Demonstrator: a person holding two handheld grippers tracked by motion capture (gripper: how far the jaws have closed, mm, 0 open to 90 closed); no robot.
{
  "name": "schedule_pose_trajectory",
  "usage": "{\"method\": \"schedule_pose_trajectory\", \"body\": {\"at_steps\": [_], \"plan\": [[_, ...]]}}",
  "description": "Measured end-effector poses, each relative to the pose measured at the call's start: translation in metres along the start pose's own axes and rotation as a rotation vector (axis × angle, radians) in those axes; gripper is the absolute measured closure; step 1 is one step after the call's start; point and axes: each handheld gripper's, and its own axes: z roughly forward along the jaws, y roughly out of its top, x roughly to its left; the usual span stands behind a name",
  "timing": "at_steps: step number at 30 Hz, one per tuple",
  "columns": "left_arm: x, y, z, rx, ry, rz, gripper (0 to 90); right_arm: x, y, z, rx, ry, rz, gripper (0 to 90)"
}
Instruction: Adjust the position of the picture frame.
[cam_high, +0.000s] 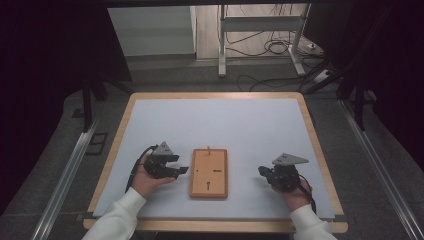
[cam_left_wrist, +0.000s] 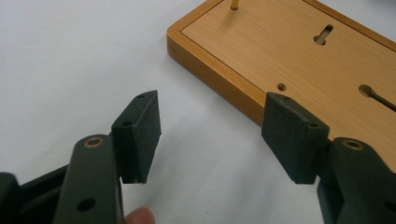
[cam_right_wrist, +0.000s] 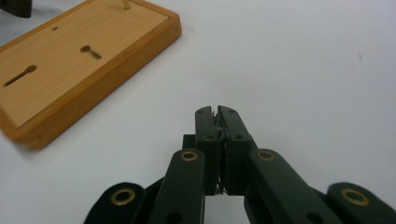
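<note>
My left tongs (cam_high: 181, 170) gape wide and empty just beside the wooden board (cam_high: 209, 173), which lies flat mid-table (cam_high: 250, 125) with a brass peg (cam_high: 208, 148) at its far end. My right tongs (cam_high: 261, 171), pressed together on nothing, sit well apart.

The flat rectangular wooden board with slots (cam_high: 208, 173) and its small upright brass peg (cam_high: 208, 148) lie between the left claw (cam_high: 183, 170) and right claw (cam_high: 262, 171). Beyond both claws, the pale grey table (cam_high: 225, 120) surface offers open passage.
</note>
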Motion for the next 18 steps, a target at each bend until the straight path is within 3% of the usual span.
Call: {"method": "schedule_pose_trajectory", "body": {"at_steps": [4, 7, 9, 18], "plan": [[-0.001, 0.000, 0.001, 0.002, 0.001, 0.003, 36.9, -0.003, -0.013, -0.010, -0.001, 0.015, 0.031, 74.2], [-0.002, 0.000, 0.001, 0.005, 0.002, 0.007, 36.5, -0.003, -0.016, -0.012, -0.010, -0.008, 0.040, 51.3], [-0.002, 0.000, 0.002, 0.007, 0.001, 0.006, 36.3, -0.003, -0.016, -0.011, -0.015, -0.018, 0.045, 46.0], [-0.001, 0.000, 0.000, -0.007, 0.001, 0.010, 36.2, -0.003, -0.017, -0.009, -0.014, -0.007, 0.055, 40.3]]}}
